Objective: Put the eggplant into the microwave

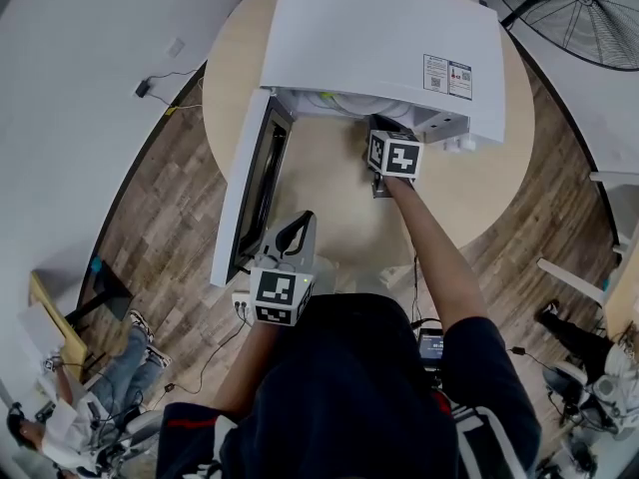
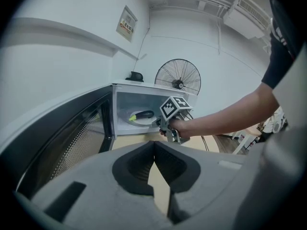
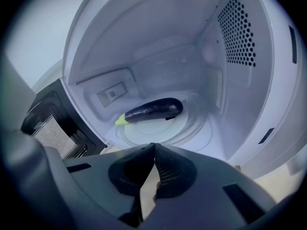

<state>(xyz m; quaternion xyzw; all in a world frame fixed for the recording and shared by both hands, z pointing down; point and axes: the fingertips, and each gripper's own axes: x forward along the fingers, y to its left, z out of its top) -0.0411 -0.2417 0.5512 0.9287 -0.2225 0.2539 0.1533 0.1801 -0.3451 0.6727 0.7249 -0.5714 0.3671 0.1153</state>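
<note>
A dark purple eggplant [image 3: 152, 110] with a pale green stem lies on the glass turntable [image 3: 184, 128] inside the white microwave [image 1: 384, 43]; it also shows small in the left gripper view as the eggplant [image 2: 142, 115]. My right gripper [image 3: 154, 146] hangs just outside the cavity mouth, jaws shut and empty, apart from the eggplant; its marker cube [image 1: 394, 154] sits under the microwave's front edge. My left gripper [image 2: 154, 143] is shut with nothing in it, held back near the open door [image 1: 250, 193].
The microwave stands on a round wooden table [image 1: 329, 193]. Its door swings out to the left. A standing fan [image 1: 574, 8] is at the far right, and a seated person [image 1: 75, 407] is at the lower left on the wooden floor.
</note>
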